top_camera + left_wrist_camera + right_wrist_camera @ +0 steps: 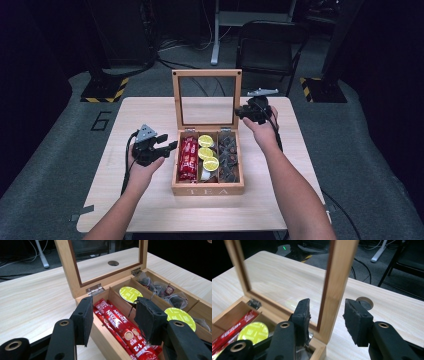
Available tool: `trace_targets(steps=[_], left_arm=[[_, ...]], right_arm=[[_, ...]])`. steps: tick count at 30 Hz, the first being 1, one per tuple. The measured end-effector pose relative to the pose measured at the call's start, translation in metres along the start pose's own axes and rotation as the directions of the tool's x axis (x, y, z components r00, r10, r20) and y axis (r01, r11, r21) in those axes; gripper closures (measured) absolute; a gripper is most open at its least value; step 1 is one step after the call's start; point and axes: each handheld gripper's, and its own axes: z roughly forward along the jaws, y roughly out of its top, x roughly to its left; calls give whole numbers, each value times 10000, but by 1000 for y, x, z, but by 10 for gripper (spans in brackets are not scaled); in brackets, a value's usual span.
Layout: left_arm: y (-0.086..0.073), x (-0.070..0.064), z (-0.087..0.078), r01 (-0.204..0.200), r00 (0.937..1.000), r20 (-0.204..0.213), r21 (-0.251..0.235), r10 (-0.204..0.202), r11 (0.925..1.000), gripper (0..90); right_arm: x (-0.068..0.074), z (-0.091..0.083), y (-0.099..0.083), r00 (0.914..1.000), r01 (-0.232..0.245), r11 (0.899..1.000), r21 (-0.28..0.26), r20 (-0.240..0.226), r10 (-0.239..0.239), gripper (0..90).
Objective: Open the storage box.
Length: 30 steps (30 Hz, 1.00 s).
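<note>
We are finding the tea box (207, 189) lid (338, 277) upright, the right tool (327, 315) spread astride its frame, the left tool (113, 320) spread over the red sachets (120, 326), nothing lifted yet.

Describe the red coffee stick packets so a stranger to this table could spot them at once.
Find the wooden tea box standing open in the middle of the table, its glass lid upright. Of its three long compartments, look in the one nearest the left gripper. The red stick packets lie lengthwise there, the only red things beside yellow-lidded capsules and dark tea bags.
</note>
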Motion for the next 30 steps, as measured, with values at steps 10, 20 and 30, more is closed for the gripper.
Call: trace_targets(steps=[10,20,30], left_arm=[[-6,3,-10,377,9990,-217,-282,-383,9989,479],[-11,0,-16,471,9986,-214,-446,-481,9979,466],[-27,-1,-18,779,9968,-161,-427,-786,9960,448]], right_arm=[[9,-15,-16,9993,253,9997,-74,-258,-255,526],[24,-24,-33,9951,804,9967,-92,-565,-808,488],[50,-29,-49,9846,1446,9895,-40,-991,-1443,457]])
